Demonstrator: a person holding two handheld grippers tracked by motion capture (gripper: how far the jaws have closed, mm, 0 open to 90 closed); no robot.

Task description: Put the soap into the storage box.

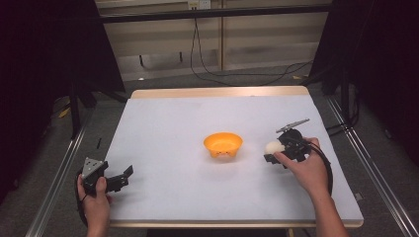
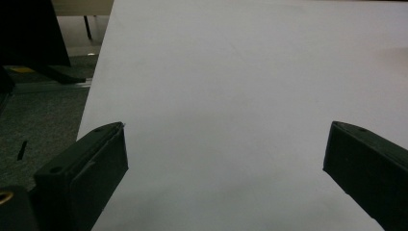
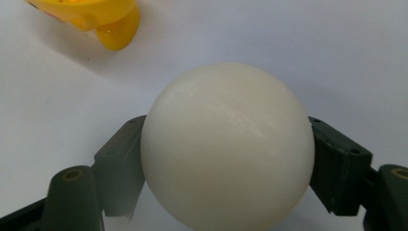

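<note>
Right tool [image 1: 274, 151]: pinches the smooth cream-white ball [image 3: 226, 144], right of the orange plastic bowl [image 1: 223, 144]; ball hides the pads.
Left tool [image 1: 123, 176]: jaws spread, empty, at the white table [image 1: 173, 128]'s near-left edge.
Bowl: cut off in the right gripper view.

On the table [image 1: 163, 123] there is one orange bowl [image 1: 223, 144] and one white ball [image 1: 273, 147]. Two grippers are in use, one left gripper [image 1: 123, 177] and one right gripper [image 1: 272, 150], each carried by one of the person's two hands, and each has two black jaws. One table bears it all, and one cable trails across the floor behind it
</note>
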